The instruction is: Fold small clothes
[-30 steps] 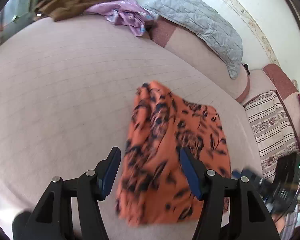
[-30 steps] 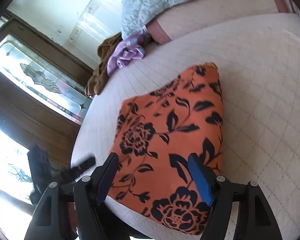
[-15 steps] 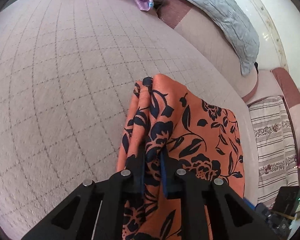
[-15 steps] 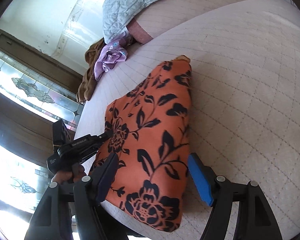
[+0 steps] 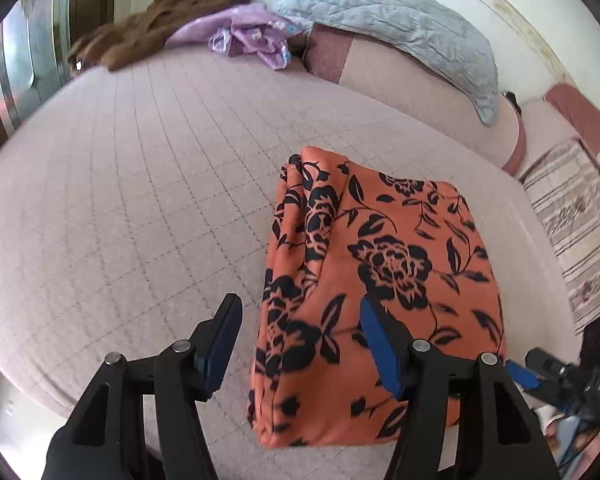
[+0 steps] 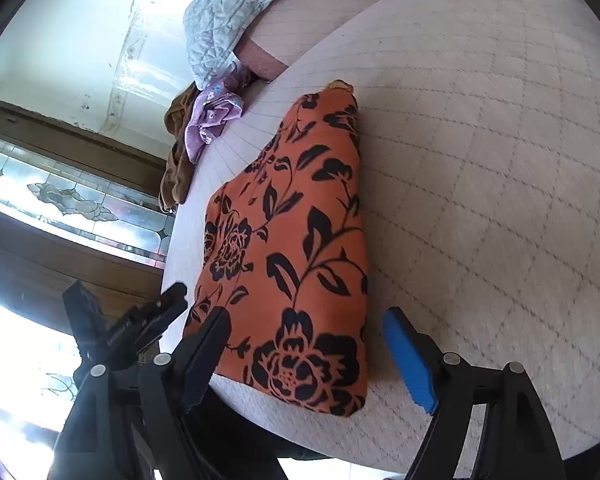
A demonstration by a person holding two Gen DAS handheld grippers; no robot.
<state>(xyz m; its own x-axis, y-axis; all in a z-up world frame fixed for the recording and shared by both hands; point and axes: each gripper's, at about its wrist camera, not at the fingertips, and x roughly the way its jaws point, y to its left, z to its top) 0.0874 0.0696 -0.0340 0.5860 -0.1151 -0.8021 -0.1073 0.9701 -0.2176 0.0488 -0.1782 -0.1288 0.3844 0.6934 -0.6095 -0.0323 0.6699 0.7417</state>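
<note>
An orange garment with a black flower print (image 5: 380, 264) lies folded flat on the pale quilted bed (image 5: 140, 184), near its front edge. My left gripper (image 5: 300, 328) is open and empty, just above the garment's near left corner. In the right wrist view the same garment (image 6: 300, 248) lies ahead, and my right gripper (image 6: 308, 344) is open and empty over its near end. The left gripper's body (image 6: 128, 328) shows at the left there; the right gripper's body (image 5: 560, 376) shows at the lower right of the left wrist view.
A purple garment (image 5: 252, 36) and a brown garment (image 5: 148, 36) lie heaped at the bed's far side. A grey-blue quilted pillow (image 5: 400, 20) rests on a pink bolster (image 5: 420, 92). A striped cloth (image 5: 572, 216) lies at the right. A stained-glass window (image 6: 72, 204) is beyond the bed's left edge.
My left gripper was shut on the garment's left fold half a second ago; it has let go, opened and drawn back. The right gripper stayed open and moved closer to the garment.
</note>
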